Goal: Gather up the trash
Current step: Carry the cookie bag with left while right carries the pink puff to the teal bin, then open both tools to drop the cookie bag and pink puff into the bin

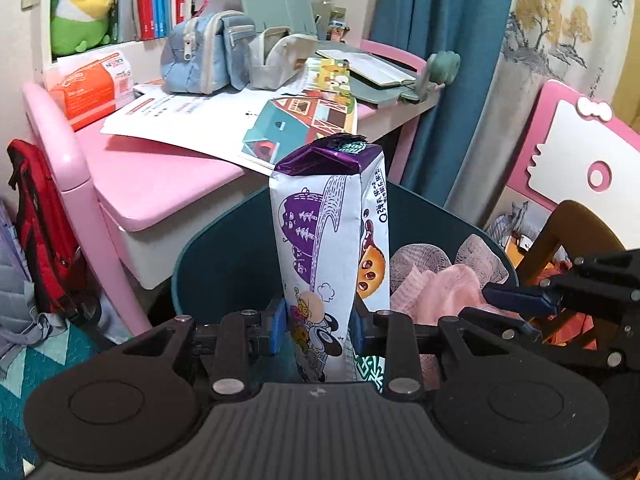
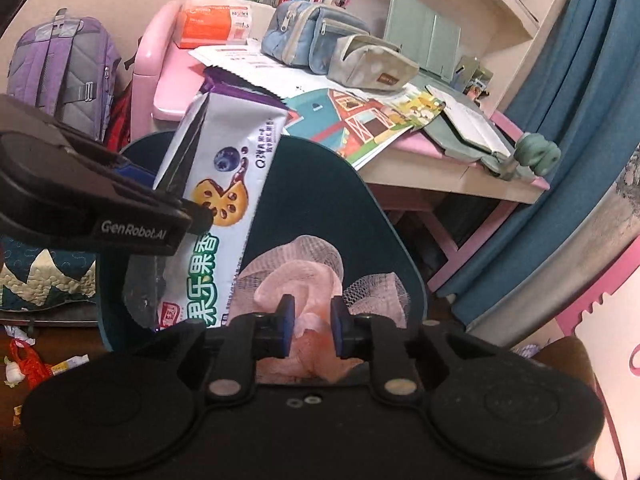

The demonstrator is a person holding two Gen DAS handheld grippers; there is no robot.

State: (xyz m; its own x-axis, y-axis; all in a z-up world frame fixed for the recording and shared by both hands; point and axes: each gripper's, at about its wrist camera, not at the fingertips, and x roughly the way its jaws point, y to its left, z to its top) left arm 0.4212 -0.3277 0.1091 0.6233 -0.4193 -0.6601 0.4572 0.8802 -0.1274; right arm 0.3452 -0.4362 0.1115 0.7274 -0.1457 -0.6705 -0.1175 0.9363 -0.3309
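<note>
A tall white and purple snack wrapper stands upright between the pads of my left gripper, which is shut on its lower part. It hangs over the dark teal bin. In the right wrist view the same wrapper leans over the bin, pinched by the left gripper. My right gripper is open just above the bin's inside. A pink foam fruit net lies loose below its pads, which do not press on it. The same net shows in the left wrist view.
A pink desk behind the bin carries papers, pencil cases and an orange tissue pack. A purple backpack stands at the left and a blue curtain hangs at the right. Small litter lies on the floor.
</note>
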